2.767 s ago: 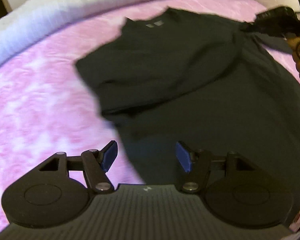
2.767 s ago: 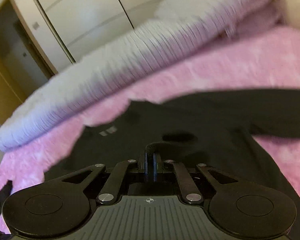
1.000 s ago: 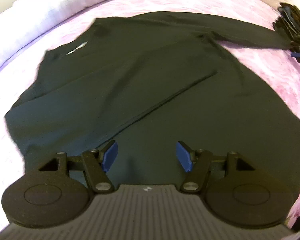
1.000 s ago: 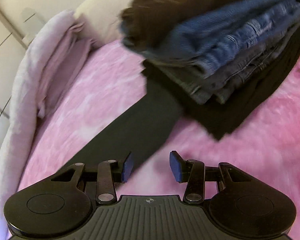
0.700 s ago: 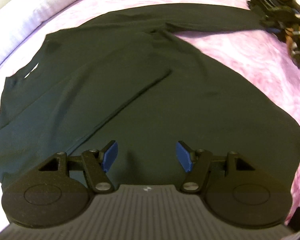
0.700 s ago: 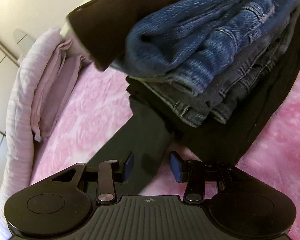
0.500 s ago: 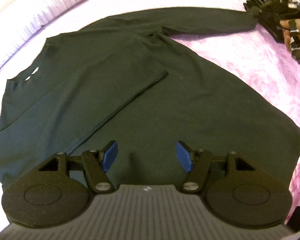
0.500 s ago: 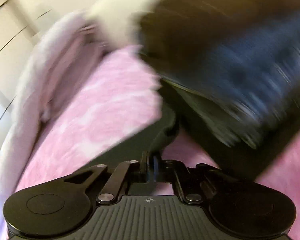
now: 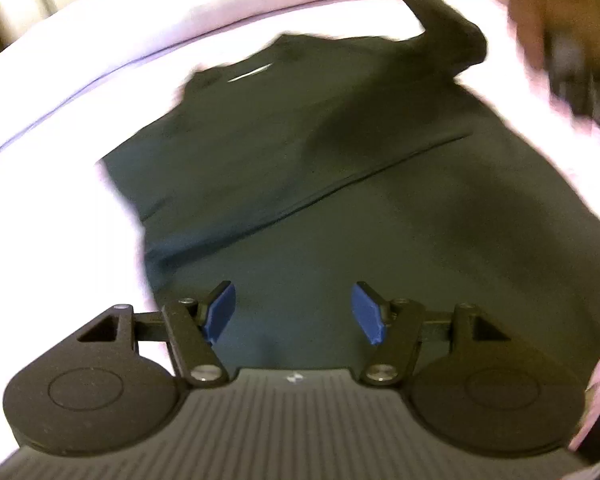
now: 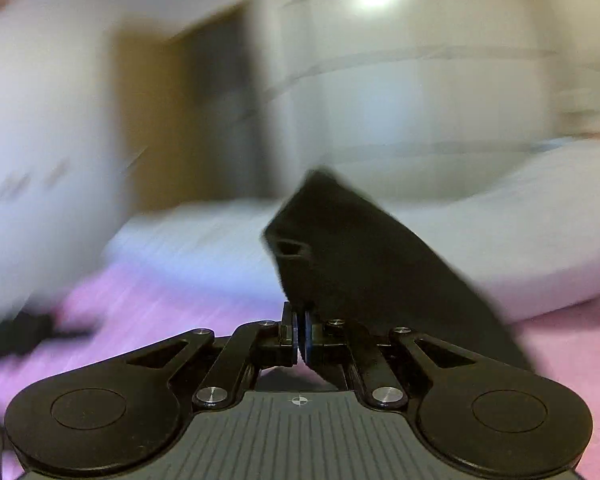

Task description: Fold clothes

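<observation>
A black long-sleeved shirt (image 9: pixel 340 184) lies spread on the pink bedspread (image 9: pixel 540 112), one sleeve folded across its body. My left gripper (image 9: pixel 294 314) hovers open over the shirt's lower part, nothing between its blue pads. The other sleeve (image 9: pixel 440 20) rises off the bed at the upper right, blurred. In the right wrist view my right gripper (image 10: pixel 300 338) is shut on that sleeve's cuff (image 10: pixel 364 252), which stands up and trails to the right of the jaws.
A white folded duvet (image 9: pixel 180 28) runs along the far side of the bed, also seen as a white duvet (image 10: pixel 500 232). A blurred hand (image 9: pixel 536 12) with dark gear is at the upper right. Wardrobe doors (image 10: pixel 420 80) and a dark doorway (image 10: pixel 204 120) stand behind.
My right gripper shut on the sleeve cuff beside the stack of folded jeans, then lifted it and swung away towards the shirt. The left gripper shifted over the shirt and stayed open.
</observation>
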`<state>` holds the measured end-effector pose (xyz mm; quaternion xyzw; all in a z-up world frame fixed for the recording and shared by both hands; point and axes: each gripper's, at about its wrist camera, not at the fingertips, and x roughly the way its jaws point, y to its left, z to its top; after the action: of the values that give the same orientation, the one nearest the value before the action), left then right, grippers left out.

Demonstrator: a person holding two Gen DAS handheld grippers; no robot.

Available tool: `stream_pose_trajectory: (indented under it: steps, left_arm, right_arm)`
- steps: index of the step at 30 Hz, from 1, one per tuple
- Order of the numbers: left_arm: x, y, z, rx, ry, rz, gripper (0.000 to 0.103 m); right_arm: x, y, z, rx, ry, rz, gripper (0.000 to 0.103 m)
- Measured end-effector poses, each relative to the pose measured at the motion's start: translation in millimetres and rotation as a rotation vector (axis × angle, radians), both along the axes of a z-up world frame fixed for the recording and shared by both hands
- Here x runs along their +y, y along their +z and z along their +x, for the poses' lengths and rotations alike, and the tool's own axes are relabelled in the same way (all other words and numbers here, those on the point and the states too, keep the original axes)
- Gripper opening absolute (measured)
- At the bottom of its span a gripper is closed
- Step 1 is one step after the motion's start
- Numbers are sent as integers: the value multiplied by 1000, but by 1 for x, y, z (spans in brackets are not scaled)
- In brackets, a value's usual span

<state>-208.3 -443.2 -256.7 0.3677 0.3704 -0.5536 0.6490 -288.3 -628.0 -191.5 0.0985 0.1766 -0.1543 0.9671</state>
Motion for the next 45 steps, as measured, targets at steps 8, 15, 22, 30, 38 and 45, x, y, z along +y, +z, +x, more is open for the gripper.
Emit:
stream_pose_trajectory:
  steps: [8,15,22,30,38,45]
  left_arm:
    - [62,-10,77,2,142,10,61]
    - [35,-7,93,37,114,-70,61]
    - [-26,-10,114,98,84,-152,61]
    - [-100,-52,143,162,50,-44,59]
    - [-129,-78,138,154,-29,73,4]
    - [-135,-60,149,127,-3,-8,0]
  right_arm:
    - [69,-100,90,309,214,63,3]
    - [69,-95,99,366,230,40,6]
    - [82,-82,59,384,289,3,55]
    - [13,-109,-16,565,-50,-32,55]
    - [-89,-142,-52,655,-288,-6,55]
    - [-107,-160,-51,636,-206,-112,56]
